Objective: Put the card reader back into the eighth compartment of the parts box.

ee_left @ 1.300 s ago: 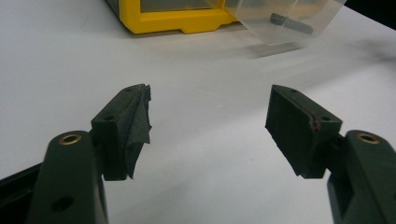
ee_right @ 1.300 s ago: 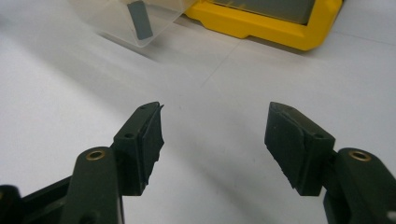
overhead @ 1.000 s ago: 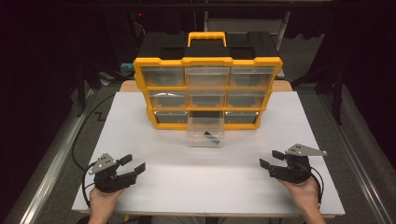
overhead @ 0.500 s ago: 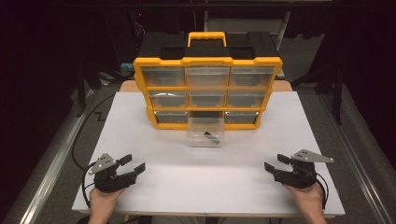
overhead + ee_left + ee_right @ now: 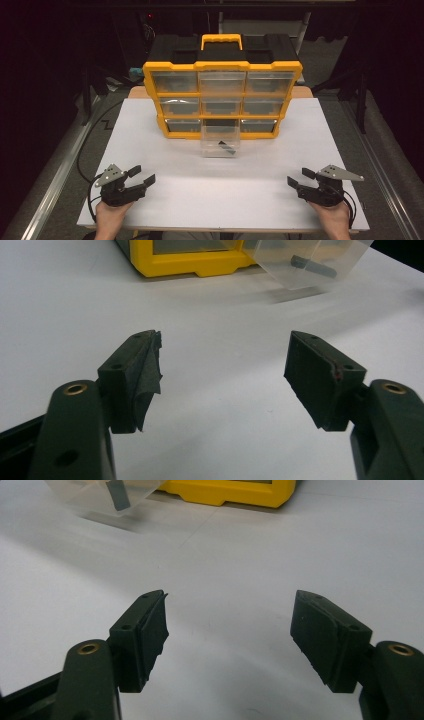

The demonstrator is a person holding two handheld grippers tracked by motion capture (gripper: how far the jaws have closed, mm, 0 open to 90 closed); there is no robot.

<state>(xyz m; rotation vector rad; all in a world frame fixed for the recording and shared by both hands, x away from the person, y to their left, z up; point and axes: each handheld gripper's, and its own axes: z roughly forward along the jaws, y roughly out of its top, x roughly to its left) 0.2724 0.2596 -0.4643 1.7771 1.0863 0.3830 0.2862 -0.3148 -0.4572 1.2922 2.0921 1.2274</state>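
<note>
Pulled-out clear drawer (image 5: pixel 220 144) frame centre, between left gripper (image 5: pixel 141 178) and right gripper (image 5: pixel 297 180); both spread, empty, roughly equidistant

Drawer (image 5: pixel 305 262) cut off by top edge; dark part (image 5: pixel 227 148) inside unidentifiable.

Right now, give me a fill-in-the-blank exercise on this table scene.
1. The organizer has a frame coloured ____.
2. The clear drawer pulled out onto the white table comes from the organizer's ____ row.
3. Inside that drawer lies one small ____ part.
4. The left hand-held gripper and the right hand-held gripper both have jaws that stand ____.

Missing words: yellow; bottom; dark; open
</note>
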